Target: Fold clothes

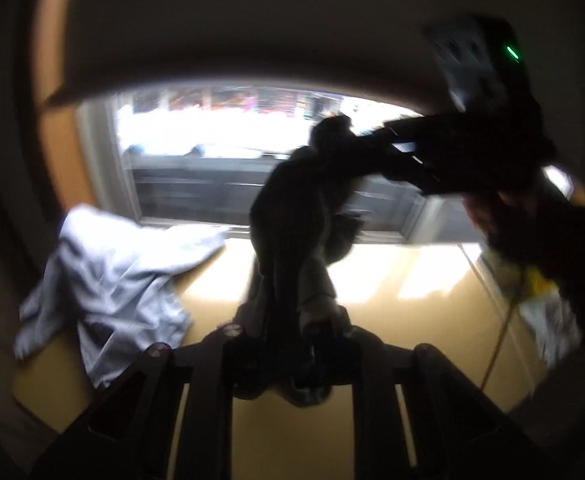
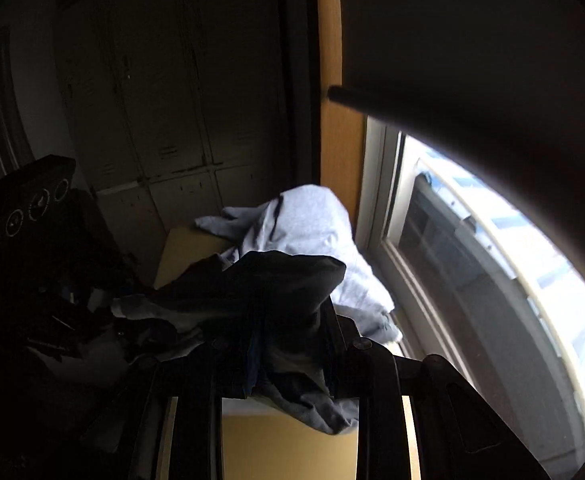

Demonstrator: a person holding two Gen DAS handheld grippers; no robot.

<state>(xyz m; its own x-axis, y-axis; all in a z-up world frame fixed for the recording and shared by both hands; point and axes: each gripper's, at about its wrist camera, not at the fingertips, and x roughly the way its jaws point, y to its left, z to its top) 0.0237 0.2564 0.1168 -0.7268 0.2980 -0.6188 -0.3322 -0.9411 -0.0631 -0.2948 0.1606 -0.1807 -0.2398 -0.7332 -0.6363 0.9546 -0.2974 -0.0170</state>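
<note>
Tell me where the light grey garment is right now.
The light grey garment lies crumpled on the wooden table, left in the left wrist view, against the window. It sits beyond the dark garment in the right wrist view.

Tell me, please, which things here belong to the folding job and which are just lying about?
In the job:
- dark garment, clamped by both grippers
- left gripper
- right gripper
- light grey garment waiting on the table

Lying about:
- window
- lockers
</note>
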